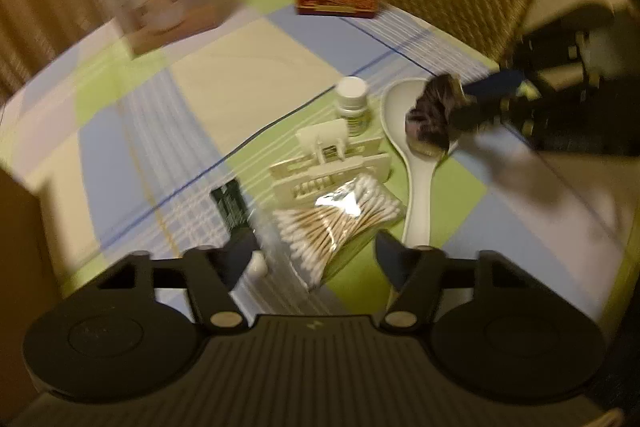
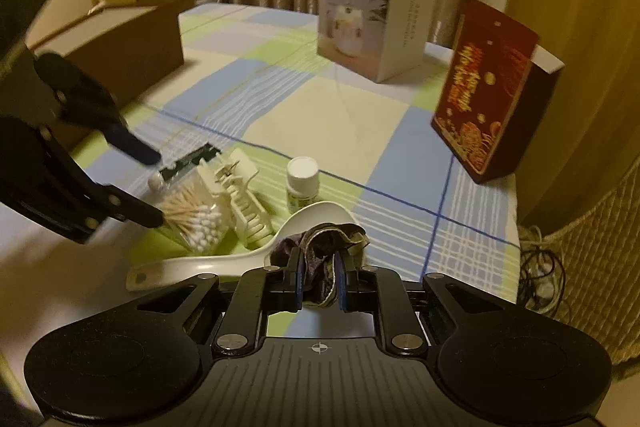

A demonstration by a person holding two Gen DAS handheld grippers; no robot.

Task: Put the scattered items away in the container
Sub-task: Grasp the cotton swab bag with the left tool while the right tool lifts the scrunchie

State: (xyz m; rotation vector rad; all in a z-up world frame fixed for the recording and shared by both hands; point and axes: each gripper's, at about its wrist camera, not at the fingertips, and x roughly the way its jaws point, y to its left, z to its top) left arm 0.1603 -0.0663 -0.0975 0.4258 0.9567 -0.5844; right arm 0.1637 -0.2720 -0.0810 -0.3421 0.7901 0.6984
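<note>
Two hand-held grippers worked a checked tablecloth [image 2: 340, 115] strewn with small items. The right gripper [image 2: 319, 277], at lower centre of its own view, had pressed its pads onto a crumpled dark patterned cloth [image 2: 320, 239] lying in the bowl of a white plastic spoon [image 2: 224, 259]; the cloth bulged out above and below the nearly closed fingers.

The left gripper [image 1: 316, 251], at the bottom of its view, stood half spread around a clear bag of cotton swabs [image 1: 340, 215]. In the right wrist view one fingertip [image 2: 154, 217] appeared to touch the bag's near end while the other [image 2: 146, 157] stood clear above it, so no pinch was made.

The bag lay at centre of the left view, touching a cream hair claw clip [image 1: 332, 163], with a small white-capped bottle [image 1: 352, 105] just beyond. A dark green sachet [image 1: 232, 205] and a small white ball [image 1: 258, 263] lay beside it at left. The swab sticks, and the bag's long axis, ran from lower left to upper right in that view, roughly across the gap between the fingers.

The grip would likely go best if closed across the bag's narrow width, near its middle, low enough to catch the sticks rather than loose film. The cloth should be lifted straight up, lest the spoon tip.

No bin was certain in view; a woven basket [image 2: 592, 267] stood at right, a brown carton [image 2: 120, 55] at upper left.
</note>
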